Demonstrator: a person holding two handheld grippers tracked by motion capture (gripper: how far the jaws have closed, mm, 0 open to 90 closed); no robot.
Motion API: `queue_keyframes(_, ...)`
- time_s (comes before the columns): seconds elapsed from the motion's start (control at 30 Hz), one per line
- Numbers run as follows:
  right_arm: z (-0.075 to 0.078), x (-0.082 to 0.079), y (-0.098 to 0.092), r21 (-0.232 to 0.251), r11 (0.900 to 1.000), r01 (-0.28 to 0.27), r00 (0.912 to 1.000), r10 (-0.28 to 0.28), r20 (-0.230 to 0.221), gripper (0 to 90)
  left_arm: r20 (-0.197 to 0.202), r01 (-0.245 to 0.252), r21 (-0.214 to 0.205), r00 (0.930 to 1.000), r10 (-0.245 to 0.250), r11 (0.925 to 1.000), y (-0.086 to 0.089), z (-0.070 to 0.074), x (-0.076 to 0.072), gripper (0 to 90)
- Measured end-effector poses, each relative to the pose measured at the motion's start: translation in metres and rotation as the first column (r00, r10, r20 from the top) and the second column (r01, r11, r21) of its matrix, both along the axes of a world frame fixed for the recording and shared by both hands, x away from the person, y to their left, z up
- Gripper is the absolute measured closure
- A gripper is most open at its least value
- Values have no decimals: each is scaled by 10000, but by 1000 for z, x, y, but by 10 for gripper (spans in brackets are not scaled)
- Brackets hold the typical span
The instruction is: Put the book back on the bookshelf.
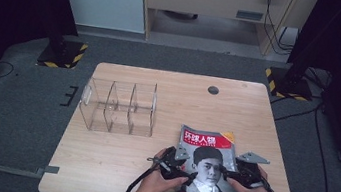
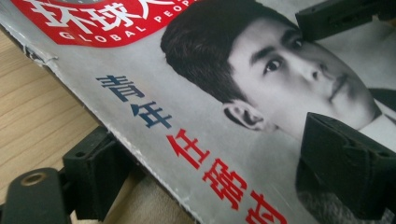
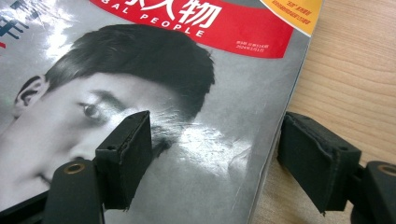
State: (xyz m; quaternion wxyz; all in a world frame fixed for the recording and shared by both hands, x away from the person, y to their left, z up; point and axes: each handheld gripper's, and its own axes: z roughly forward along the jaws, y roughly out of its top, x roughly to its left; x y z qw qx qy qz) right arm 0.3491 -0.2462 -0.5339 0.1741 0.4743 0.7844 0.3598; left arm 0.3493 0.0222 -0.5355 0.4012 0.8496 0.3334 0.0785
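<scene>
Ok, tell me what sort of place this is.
Probably a lab or studio set up for recording: a small wooden table on grey carpet, tripod feet taped in black and yellow at both sides, cables across the floor.

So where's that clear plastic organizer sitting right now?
In the high view, the clear organizer stands on the table's left half, up and left of the magazine.

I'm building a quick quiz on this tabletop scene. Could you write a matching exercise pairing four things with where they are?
Things:
1. magazine
2. clear acrylic organizer
3. left gripper
4. right gripper

Places:
a. at the magazine's right edge
b. table's left half, standing apart
c. at the magazine's left edge
d. near edge of the table, between both grippers

Pairs: 1-d, 2-b, 3-c, 4-a
</scene>
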Motion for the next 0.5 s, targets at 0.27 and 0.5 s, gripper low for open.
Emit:
queue_keyframes(0.27, -1, 0, 0, 18, 9999, -108, 9999, 108, 101, 263, -446, 111, 207, 9990, -102, 9997, 1, 7, 8, 137)
queue_keyframes(0.5, -2, 1, 0, 97, 9996, -257, 9994, 254, 230, 266, -378, 46, 404, 9993, -31, 9992, -2, 15, 23, 154)
